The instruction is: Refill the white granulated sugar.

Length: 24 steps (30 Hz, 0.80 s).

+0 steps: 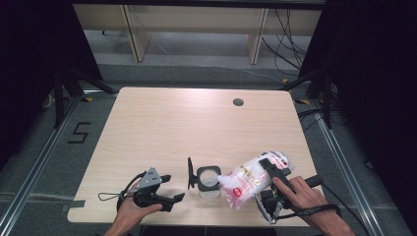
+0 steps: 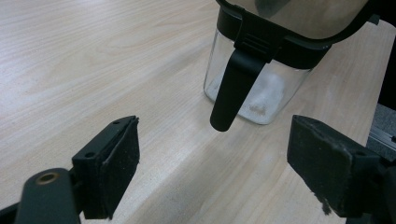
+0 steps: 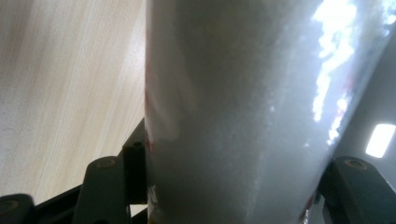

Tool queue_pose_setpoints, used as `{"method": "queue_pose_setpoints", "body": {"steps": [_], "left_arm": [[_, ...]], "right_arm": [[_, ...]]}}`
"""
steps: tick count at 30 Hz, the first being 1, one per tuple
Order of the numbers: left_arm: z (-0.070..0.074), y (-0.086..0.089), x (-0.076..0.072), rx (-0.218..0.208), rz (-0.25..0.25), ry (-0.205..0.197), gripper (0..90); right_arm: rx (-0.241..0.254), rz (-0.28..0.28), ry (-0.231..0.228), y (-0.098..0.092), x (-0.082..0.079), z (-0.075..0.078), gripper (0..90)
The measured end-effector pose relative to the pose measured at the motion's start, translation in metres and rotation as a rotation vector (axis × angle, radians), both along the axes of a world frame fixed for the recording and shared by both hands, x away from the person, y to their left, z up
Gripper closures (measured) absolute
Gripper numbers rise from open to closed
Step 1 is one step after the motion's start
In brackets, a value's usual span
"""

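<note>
Over the table (image 1: 162, 123), right hand-held gripper (image 1: 268, 179) clamps bag (image 1: 248, 179).

Even light on your bench, dark surround, one tool camera too close to focus

From above, your bench (image 1: 196, 123) is evenly and softly lit with only faint shadows, while both sides of the room fall to near black and the picture is a little soft. Along your left tool (image 2: 212, 158), the pads are sharp and the clear container (image 2: 261, 88) beyond them slightly soft. Between your right tool's jaws, the white bag (image 3: 243, 116) is blurred, with glare streaks at its upper right and a bright lamp spot beside it.
</note>
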State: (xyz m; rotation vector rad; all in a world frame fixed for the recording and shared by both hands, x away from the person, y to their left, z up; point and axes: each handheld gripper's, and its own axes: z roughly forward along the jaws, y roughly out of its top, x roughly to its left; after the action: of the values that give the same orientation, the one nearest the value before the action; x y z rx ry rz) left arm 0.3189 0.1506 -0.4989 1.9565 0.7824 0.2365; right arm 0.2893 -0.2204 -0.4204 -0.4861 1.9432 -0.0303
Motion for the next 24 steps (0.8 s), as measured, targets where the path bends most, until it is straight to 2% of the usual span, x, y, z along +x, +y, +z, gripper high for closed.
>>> {"method": "queue_pose_setpoints", "body": {"steps": [1, 2, 3, 4, 5, 6, 7, 8, 9, 11, 14, 18, 20, 24], "left_arm": [[0.0003, -0.0001, 0.0004, 0.004, -0.005, 0.001, 16.5], [0.0002, 0.0, 0.0005, 0.008, -0.009, -0.001, 16.5], [0.0002, 0.0003, 0.0003, 0.013, -0.012, -0.002, 16.6], [0.0002, 0.0003, 0.0003, 0.013, -0.011, -0.001, 16.5], [0.0002, 0.0003, 0.0002, 0.009, -0.009, 0.0, 16.6], [0.0003, 0.0002, 0.0001, 0.006, -0.006, 0.001, 16.6], [0.0003, 0.0002, 0.0001, 0.007, -0.008, 0.0, 16.6], [0.0003, 0.0002, 0.0001, 0.007, -0.008, 0.0, 16.5], [0.0003, 0.0002, 0.0, 0.008, -0.008, 0.0, 16.5], [0.0003, 0.0002, 0.0001, 0.009, -0.01, -0.001, 16.5], [0.0002, 0.0002, 0.0002, 0.012, -0.01, -0.001, 16.6], [-0.0003, 0.0, 0.0006, 0.014, -0.01, 0.0, 16.6], [-0.0005, -0.001, 0.0001, 0.0, -0.005, 0.003, 16.6], [0.0, 0.0003, 0.0003, 0.009, -0.009, -0.001, 16.6]], "right_arm": [[0.005, -0.008, -0.003, 0.0, -0.0005, -0.0005, 40.0], [-0.026, 0.007, 0.004, 0.0021, 0.0008, 0.0022, 40.0], [-0.032, -0.005, 0.01, 0.0024, 0.0005, 0.0031, 40.1], [-0.013, 0.004, 0.006, 0.002, 0.0014, 0.0024, 40.0], [-0.016, -0.014, 0.003, 0.0023, 0.0005, 0.0036, 40.0], [-0.026, -0.003, 0.0, 0.0024, 0.0015, 0.0047, 40.1], [-0.006, 0.006, -0.003, 0.002, 0.0021, 0.0039, 40.0], [-0.006, 0.006, -0.003, 0.002, 0.0021, 0.0039, 40.0], [0.019, 0.023, -0.012, 0.0021, 0.0026, 0.0031, 40.1], [0.022, 0.022, -0.01, 0.0022, 0.0026, 0.0029, 40.1], [-0.011, 0.005, 0.002, 0.0034, 0.0016, 0.0038, 40.1], [-0.003, 0.005, 0.006, 0.0034, 0.0019, 0.0027, 40.1], [0.014, -0.016, 0.013, 0.0029, 0.0009, 0.0011, 40.1], [0.02, -0.008, 0.014, 0.0037, 0.0015, 0.0008, 40.1]]}}
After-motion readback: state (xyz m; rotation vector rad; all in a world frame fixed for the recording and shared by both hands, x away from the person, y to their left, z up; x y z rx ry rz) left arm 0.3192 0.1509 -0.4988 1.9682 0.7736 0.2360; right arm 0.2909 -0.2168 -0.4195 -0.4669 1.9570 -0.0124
